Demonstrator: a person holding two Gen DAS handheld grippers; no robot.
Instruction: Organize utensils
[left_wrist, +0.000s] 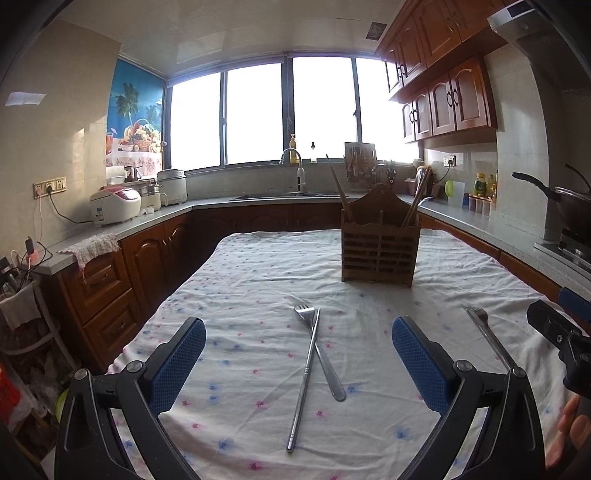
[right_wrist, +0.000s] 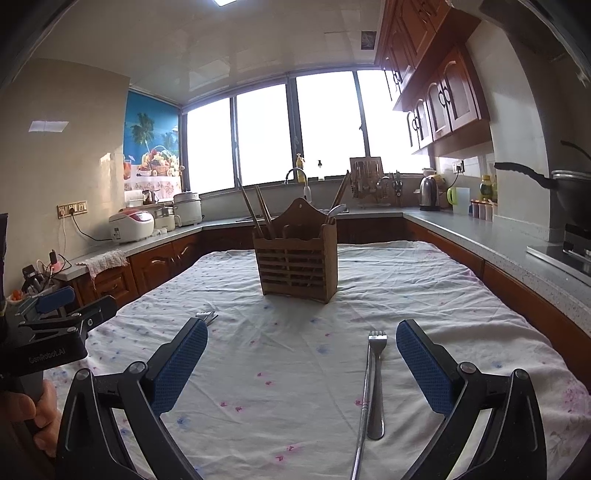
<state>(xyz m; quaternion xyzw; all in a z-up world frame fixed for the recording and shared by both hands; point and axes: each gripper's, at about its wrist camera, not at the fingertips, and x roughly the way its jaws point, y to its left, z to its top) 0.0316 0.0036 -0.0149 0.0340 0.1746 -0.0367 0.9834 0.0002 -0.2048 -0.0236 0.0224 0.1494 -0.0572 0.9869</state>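
A cloth (left_wrist: 258, 266) covers the tabletop out to its left, right and far edges, with counters close around it and plenty of bare cloth between the things. A wooden holder (left_wrist: 379, 246) stands upright toward the far end, with chopsticks and a spoon already in it. The left gripper (left_wrist: 298, 360) hovers at the near edge, jaws released and wide apart, grasping nothing. Between them lie a fork (left_wrist: 320, 352) and a metal chopstick (left_wrist: 304, 380), crossed and touching. The right gripper (right_wrist: 301, 362) hovers likewise, jaws released and empty. A second fork (right_wrist: 376, 384) and second chopstick (right_wrist: 364, 406) lie side by side just inside its right jaw, pointing toward the holder.
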